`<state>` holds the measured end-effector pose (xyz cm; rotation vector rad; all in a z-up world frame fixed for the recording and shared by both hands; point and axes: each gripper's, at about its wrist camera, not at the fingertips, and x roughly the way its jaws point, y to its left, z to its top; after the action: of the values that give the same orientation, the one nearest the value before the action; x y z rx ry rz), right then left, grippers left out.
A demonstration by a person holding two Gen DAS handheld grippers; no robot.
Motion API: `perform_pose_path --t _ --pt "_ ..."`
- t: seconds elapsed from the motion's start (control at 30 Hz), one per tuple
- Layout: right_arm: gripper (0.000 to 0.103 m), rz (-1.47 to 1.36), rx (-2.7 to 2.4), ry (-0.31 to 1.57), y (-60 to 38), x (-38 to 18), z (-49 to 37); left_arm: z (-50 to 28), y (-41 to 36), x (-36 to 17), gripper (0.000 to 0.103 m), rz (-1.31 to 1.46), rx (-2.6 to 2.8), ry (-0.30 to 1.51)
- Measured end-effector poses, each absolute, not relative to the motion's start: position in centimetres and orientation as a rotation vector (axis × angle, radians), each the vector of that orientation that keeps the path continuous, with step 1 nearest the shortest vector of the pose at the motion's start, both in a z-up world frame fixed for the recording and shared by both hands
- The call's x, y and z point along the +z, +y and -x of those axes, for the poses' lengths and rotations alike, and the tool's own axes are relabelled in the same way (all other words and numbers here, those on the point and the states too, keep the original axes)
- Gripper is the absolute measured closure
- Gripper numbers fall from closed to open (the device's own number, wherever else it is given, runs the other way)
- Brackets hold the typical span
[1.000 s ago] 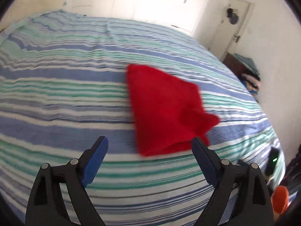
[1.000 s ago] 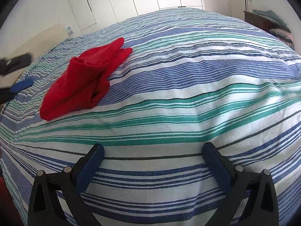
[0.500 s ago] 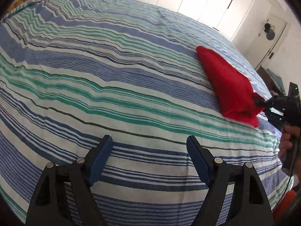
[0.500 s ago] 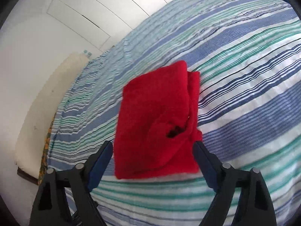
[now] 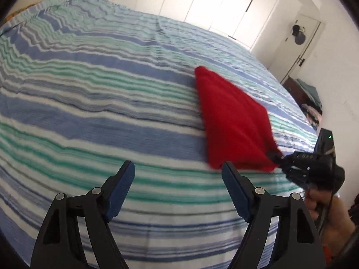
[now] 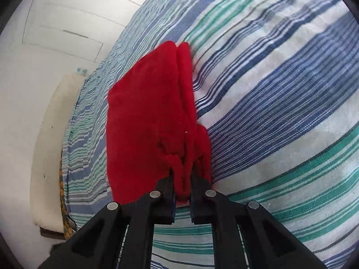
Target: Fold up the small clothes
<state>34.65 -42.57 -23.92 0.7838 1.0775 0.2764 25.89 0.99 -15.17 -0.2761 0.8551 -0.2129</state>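
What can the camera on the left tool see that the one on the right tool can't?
Only the left wrist view shows the open left gripper, the door, and the person's hand holding the right tool. Only the right wrist view shows, close up, the right gripper with jaws shut on bunched fabric. Both show the red garment on the striped bedspread.

This is a bedroom in a home. A bed [image 5: 94,103] with a blue, green and white striped cover fills most of the frame. White wardrobe doors [image 5: 215,2] line the wall at the top, a door [image 5: 300,42] stands at upper right, and piled clothes [image 5: 311,103] lie at right.
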Motion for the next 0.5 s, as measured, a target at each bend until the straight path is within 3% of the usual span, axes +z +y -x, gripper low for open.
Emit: perform_pose_path --t 0.2,0.27,0.3,0.37,0.43,0.5 --pt "0.094 -0.705 0.296 1.09 -41.5 -23.0 -35.2 -33.0 -6.5 -14.8 0.023 0.11 -0.246 0.845" --pt "0.093 -0.701 0.301 1.092 -42.0 -23.0 -35.1 -34.8 -8.8 -18.1 0.038 -0.012 -0.249 0.966" --pt "0.093 -0.698 0.3 1.102 -42.5 -23.2 -35.3 -34.8 -9.3 -19.7 0.039 -0.05 -0.259 1.019" --pt "0.085 -0.677 0.302 1.126 -43.1 -22.9 -35.1 -34.0 -9.3 -20.4 0.036 -0.06 -0.27 1.002" --pt "0.061 -0.595 0.256 1.124 -44.1 -21.0 -34.9 -33.1 -9.0 -20.2 0.026 -0.071 -0.263 0.964" --pt "0.06 -0.522 0.259 1.037 -45.4 -18.2 -34.9 -32.9 -8.8 -20.4 0.026 -0.056 -0.265 0.966"
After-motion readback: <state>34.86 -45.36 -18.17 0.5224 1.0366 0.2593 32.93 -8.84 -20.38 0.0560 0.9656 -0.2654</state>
